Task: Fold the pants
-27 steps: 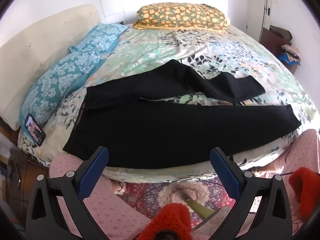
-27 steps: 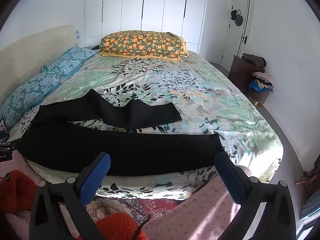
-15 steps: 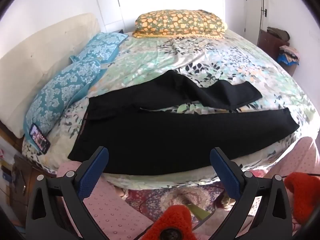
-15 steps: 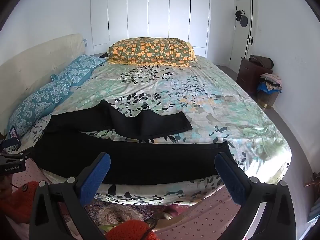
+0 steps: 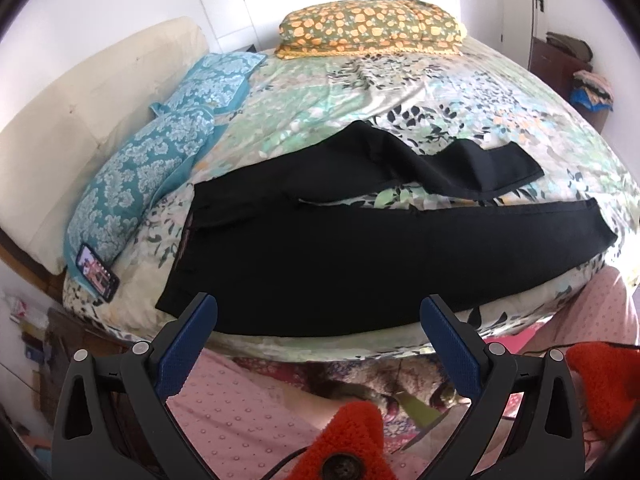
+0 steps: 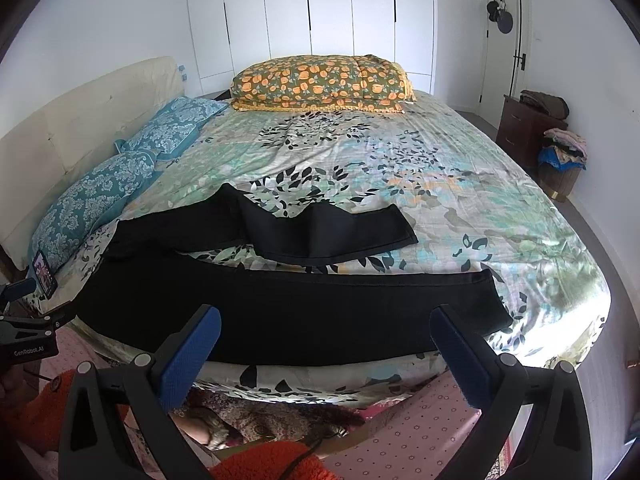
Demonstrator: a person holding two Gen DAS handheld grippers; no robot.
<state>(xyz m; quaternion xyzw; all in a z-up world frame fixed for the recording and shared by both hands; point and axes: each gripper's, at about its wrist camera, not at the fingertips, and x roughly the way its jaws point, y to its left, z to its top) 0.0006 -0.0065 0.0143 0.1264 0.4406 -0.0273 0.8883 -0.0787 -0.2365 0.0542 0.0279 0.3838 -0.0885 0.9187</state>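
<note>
White walls and wardrobe doors behind a floral-sheeted bed — cream headboard, dark dresser by the door.

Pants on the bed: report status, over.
Both tongs, left and right, open, empty. Black pants spread on bed, far leg crumpled. Nothing in the way.

Black pants spread on bed — right gripper wide.

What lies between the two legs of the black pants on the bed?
Only bare floral bedsheet shows between the black pants' legs, clearest in the right wrist view.
</note>
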